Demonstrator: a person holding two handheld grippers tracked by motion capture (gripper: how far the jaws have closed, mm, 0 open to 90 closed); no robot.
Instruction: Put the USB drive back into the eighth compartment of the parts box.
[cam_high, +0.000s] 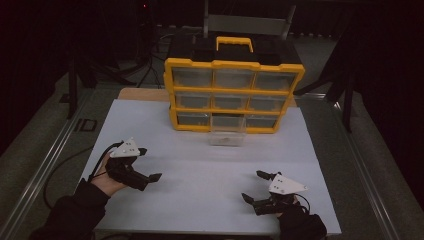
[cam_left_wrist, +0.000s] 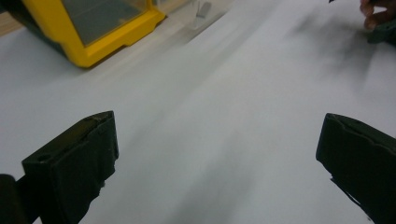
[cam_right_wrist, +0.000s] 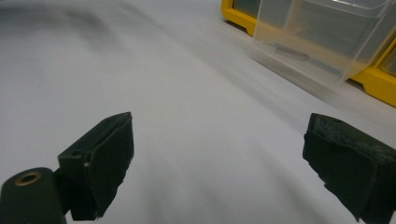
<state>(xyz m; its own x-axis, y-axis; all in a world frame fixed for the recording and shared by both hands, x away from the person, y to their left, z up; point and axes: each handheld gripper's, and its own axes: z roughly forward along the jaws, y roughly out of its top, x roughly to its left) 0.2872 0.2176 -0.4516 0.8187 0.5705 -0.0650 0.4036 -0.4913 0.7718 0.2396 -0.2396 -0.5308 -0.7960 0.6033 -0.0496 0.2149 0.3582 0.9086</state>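
A clear plastic drawer (cam_high: 227, 131) is jutting from the bottom row of a yellow organizer (cam_high: 233, 95) at the desk's (cam_high: 200, 165) far side. It is looking light, stiff and slippery, best pinched at its front lip. The left claw (cam_high: 150, 164) and right claw (cam_high: 252, 186) are both hovering released, well apart from it, with nothing standing between.
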